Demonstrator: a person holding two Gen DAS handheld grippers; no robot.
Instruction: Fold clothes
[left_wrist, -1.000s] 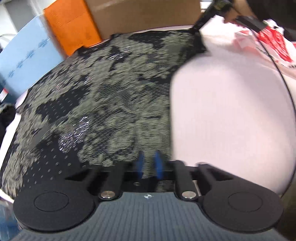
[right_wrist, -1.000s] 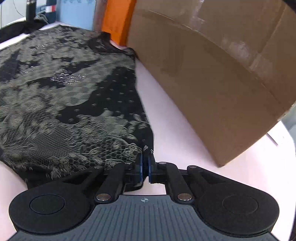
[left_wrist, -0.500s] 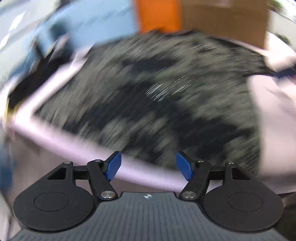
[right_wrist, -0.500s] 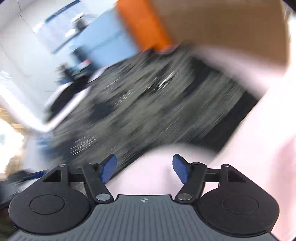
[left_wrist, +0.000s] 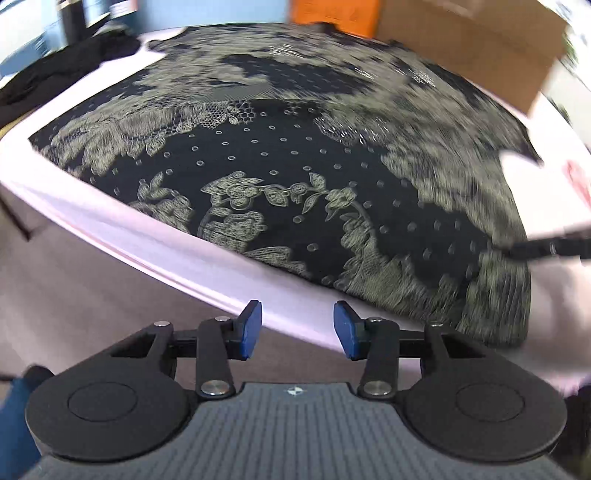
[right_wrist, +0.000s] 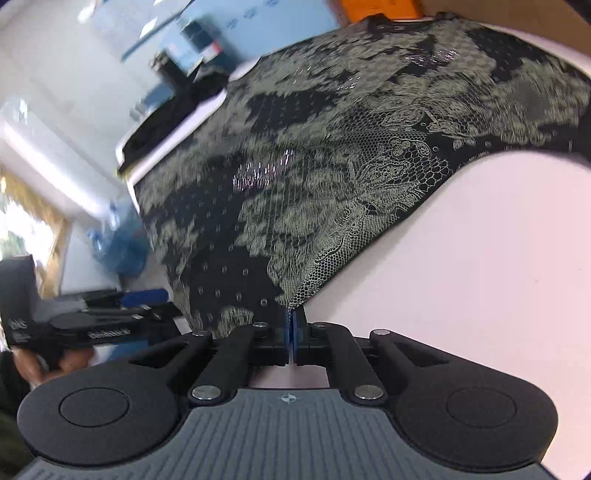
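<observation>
The black lace-patterned garment lies spread flat across the pale pink tabletop. Its near corner is pinched between the blue fingers of the right gripper, which are pressed together on the fabric. The left gripper sits just off the garment's edge over the tabletop rim, its fingers apart and closing, nothing between them. A cardboard box stands behind.

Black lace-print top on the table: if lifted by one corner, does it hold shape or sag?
Probably sags: the black lace-print top lies flat and thin on the table, with no stiff edge showing. The right gripper is shut on one hem corner, so the rest would likely trail and drape. It looks light; the sheen hints it may slide easily.
</observation>
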